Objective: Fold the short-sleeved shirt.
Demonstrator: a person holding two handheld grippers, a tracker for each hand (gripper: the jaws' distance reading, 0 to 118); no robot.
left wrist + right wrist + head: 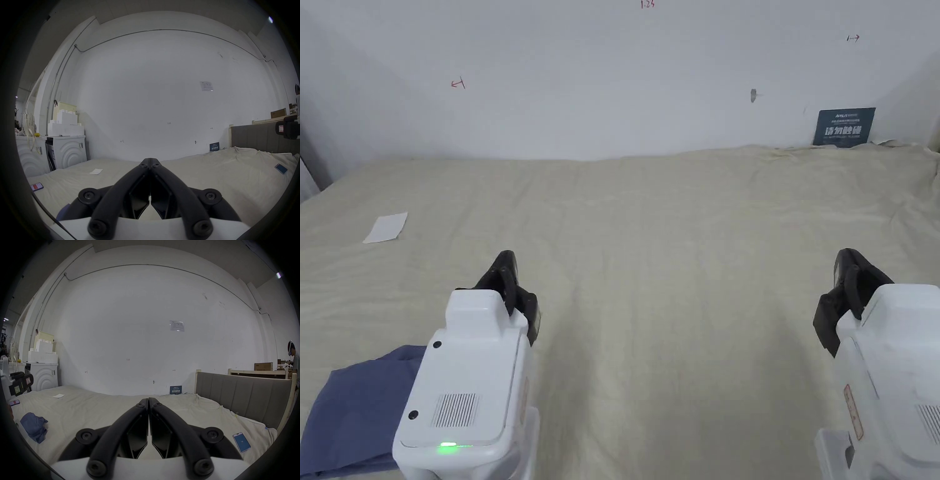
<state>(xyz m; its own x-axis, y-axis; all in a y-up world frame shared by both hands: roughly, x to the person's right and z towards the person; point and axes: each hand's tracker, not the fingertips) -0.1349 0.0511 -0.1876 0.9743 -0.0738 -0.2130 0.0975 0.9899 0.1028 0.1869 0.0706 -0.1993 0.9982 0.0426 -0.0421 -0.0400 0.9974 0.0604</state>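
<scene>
Hovering over the cream bedsheet (675, 250), both tools idle: left gripper (506, 265) and right gripper (850, 265) each have jaws pressed together on nothing, judging by their own views. Looks like a start pose, fold not begun. Crumpled blue short-sleeved shirt (34, 425) lies bunched on the sheet just left of and behind the left gripper, well apart from the right one. Dark blue wall sign (844, 127) ahead of the right gripper: print too small to make out.

Cream-sheeted bed (675, 250), crumpled blue shirt (34, 426), white paper slip (385, 227), 2 phones (241, 442)
</scene>
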